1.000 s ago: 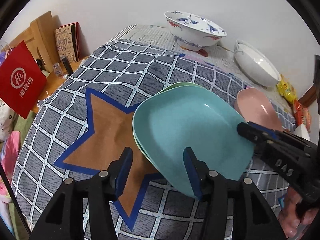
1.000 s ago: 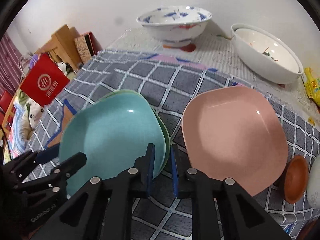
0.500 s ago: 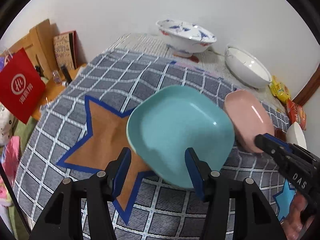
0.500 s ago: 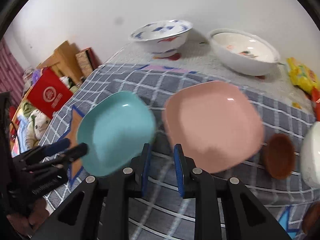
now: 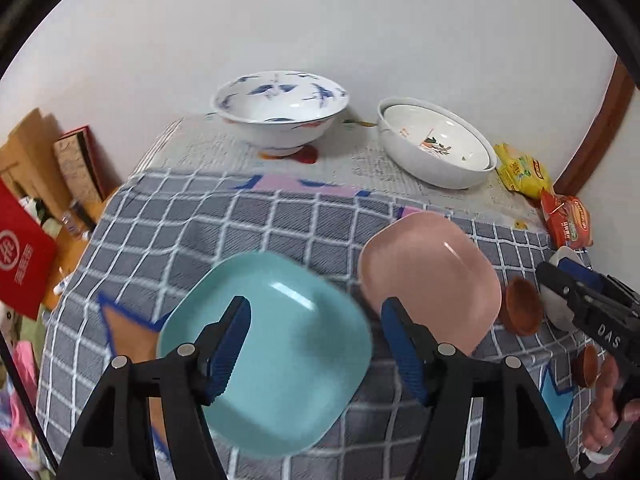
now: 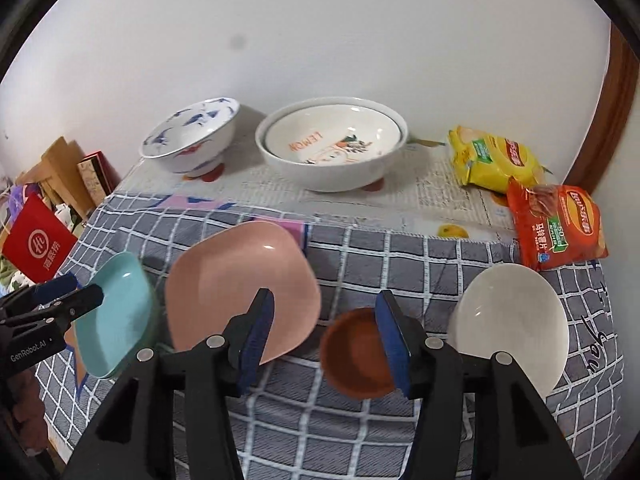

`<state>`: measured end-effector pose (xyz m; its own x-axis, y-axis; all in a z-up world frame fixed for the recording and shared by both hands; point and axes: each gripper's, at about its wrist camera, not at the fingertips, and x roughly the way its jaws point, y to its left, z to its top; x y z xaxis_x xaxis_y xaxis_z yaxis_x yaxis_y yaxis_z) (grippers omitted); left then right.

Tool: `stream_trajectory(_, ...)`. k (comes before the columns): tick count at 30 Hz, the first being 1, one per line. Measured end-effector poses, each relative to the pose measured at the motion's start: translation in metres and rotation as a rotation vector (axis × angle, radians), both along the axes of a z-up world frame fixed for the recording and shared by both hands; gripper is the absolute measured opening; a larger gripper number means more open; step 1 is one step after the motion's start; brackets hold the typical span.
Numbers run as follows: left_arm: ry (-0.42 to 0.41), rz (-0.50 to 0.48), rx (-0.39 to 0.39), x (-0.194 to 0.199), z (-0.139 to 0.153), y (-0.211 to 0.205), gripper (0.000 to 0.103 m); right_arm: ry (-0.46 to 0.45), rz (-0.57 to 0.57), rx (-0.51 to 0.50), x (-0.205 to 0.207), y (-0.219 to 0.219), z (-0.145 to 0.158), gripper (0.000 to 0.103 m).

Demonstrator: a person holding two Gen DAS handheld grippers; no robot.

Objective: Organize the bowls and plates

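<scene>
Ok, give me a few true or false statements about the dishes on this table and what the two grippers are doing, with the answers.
1. The teal plate lies beside the pink plate. True.
2. The right gripper clamps the pink plate. False: its jaws are opening, gripping nothing.
3. The lemon-print bowl sits inside another white bowl. True.
4. The left gripper holds the blue-patterned bowl. False: that bowl stands by the wall; the jaws are opening, empty.

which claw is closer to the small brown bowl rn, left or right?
Right. The right claw, opening and empty, hangs right over the small brown bowl; the left claw is off over the teal plate, beyond the pink plate.
</scene>
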<state>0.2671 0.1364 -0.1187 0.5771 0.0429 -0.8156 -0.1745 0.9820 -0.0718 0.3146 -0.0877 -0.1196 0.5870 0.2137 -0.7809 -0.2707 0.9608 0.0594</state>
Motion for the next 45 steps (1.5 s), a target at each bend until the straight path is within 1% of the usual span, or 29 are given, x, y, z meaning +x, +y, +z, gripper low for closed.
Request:
stream_trajectory(3, 0.011, -0.022, 0.006, 0.019, -0.005, -0.012, 0.066, 0.014, 0.016, 0.010, 0.010, -0.001, -0.009, 0.052)
stream_trajectory(6, 0.026, -0.034, 0.030, 0.036, -0.012, -0.022, 0.066, 0.035, 0.049, 0.001, 0.022, 0.006, -0.019, 0.052)
stream_trajectory(9, 0.050, -0.040, 0.049, 0.052, -0.022, -0.026, 0.066, 0.064, 0.087, -0.031, 0.034, 0.018, -0.033, 0.046)
stream_trajectory(13, 0.075, -0.040, 0.048, 0.068, -0.032, -0.027, 0.066, 0.078, 0.116, -0.076, 0.045, 0.029, -0.045, 0.044)
stream_trajectory(15, 0.081, -0.038, 0.060, 0.074, -0.038, -0.029, 0.066, 0.084, 0.126, -0.101, 0.050, 0.034, -0.050, 0.041)
stream_trajectory(17, 0.087, -0.047, 0.066, 0.079, -0.042, -0.031, 0.059, 0.090, 0.141, -0.101, 0.054, 0.037, -0.052, 0.037)
stream_trajectory(19, 0.094, -0.048, 0.073, 0.082, -0.045, -0.032, 0.055, 0.098, 0.155, -0.107, 0.057, 0.040, -0.056, 0.033)
stream_trajectory(21, 0.106, -0.048, 0.092, 0.086, -0.049, -0.033, 0.049, 0.110, 0.157, -0.118, 0.060, 0.042, -0.061, 0.027)
stream_trajectory(22, 0.114, -0.048, 0.097, 0.088, -0.052, -0.034, 0.045, 0.115, 0.157, -0.120, 0.061, 0.042, -0.063, 0.026)
stream_trajectory(24, 0.128, -0.047, 0.095, 0.091, -0.055, -0.033, 0.043, 0.125, 0.155, -0.120, 0.064, 0.043, -0.067, 0.021)
stream_trajectory(26, 0.134, -0.051, 0.087, 0.093, -0.058, -0.033, 0.034, 0.132, 0.157, -0.118, 0.065, 0.043, -0.071, 0.020)
stream_trajectory(27, 0.137, -0.054, 0.084, 0.094, -0.059, -0.033, 0.032, 0.134, 0.159, -0.119, 0.066, 0.043, -0.072, 0.019)
stream_trajectory(28, 0.140, -0.059, 0.081, 0.094, -0.060, -0.034, 0.027, 0.136, 0.159, -0.119, 0.066, 0.044, -0.073, 0.017)
stream_trajectory(29, 0.142, -0.068, 0.072, 0.095, -0.061, -0.034, 0.019, 0.140, 0.156, -0.117, 0.067, 0.044, -0.074, 0.013)
stream_trajectory(30, 0.146, -0.074, 0.063, 0.095, -0.063, -0.035, 0.015, 0.141, 0.153, -0.112, 0.067, 0.043, -0.075, 0.013)
stream_trajectory(31, 0.147, -0.075, 0.066, 0.096, -0.063, -0.036, 0.014, 0.141, 0.151, -0.100, 0.068, 0.044, -0.075, 0.013)
stream_trajectory(34, 0.124, -0.072, 0.095, 0.093, -0.059, -0.039, 0.013, 0.136, 0.130, -0.077, 0.070, 0.044, -0.073, 0.012)
stream_trajectory(37, 0.090, -0.061, 0.068, 0.087, -0.045, -0.034, 0.013, 0.127, 0.124, -0.051, 0.069, 0.042, -0.065, 0.011)
stream_trajectory(41, 0.047, -0.056, 0.045, 0.075, -0.019, -0.029, 0.013, 0.108, 0.118, 0.010, 0.061, 0.037, -0.041, 0.010)
stream_trajectory(45, 0.005, -0.041, 0.032, 0.056, 0.005, -0.026, 0.013, 0.066, 0.115, 0.029, 0.044, 0.036, -0.014, 0.010)
